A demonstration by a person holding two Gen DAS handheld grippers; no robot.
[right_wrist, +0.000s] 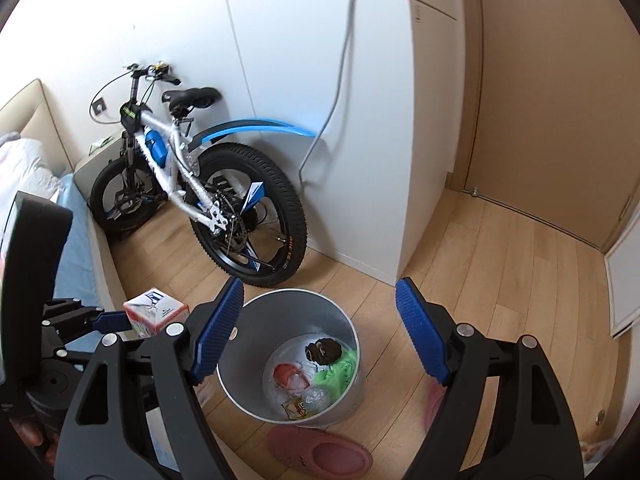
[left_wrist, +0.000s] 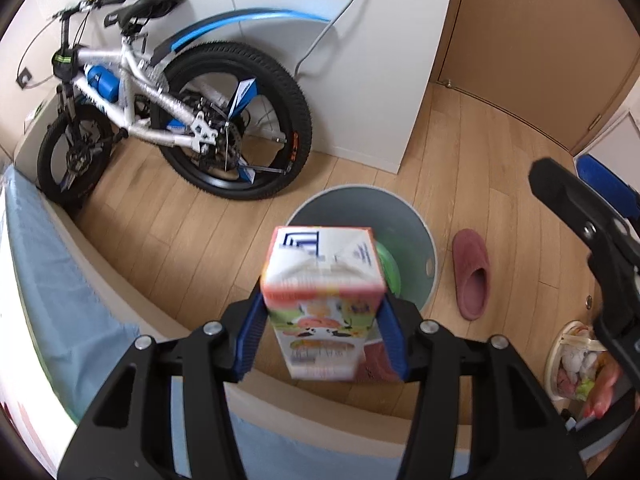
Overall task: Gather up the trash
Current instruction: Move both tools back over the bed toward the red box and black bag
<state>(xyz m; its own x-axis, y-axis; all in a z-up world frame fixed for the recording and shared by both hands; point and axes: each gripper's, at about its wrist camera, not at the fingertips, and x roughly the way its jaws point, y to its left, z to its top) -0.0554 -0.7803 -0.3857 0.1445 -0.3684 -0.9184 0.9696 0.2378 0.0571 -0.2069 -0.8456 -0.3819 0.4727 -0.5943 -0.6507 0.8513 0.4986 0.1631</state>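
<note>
Colourful printed cardboard drink carton (left_wrist: 323,300), upright, clamped between blue pads of left tool (left_wrist: 322,326), held above and just short of grey round metal bin (left_wrist: 416,236) on wooden floor. Right tool (right_wrist: 320,332) agape, empty, over bin. Probably next: carry forward, release.

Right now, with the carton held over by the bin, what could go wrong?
1. The left gripper holds the carton short of the bin's near rim; released here, it may land on the floor.
2. The slipper lies against the bin, so a step closer could trip.
</note>
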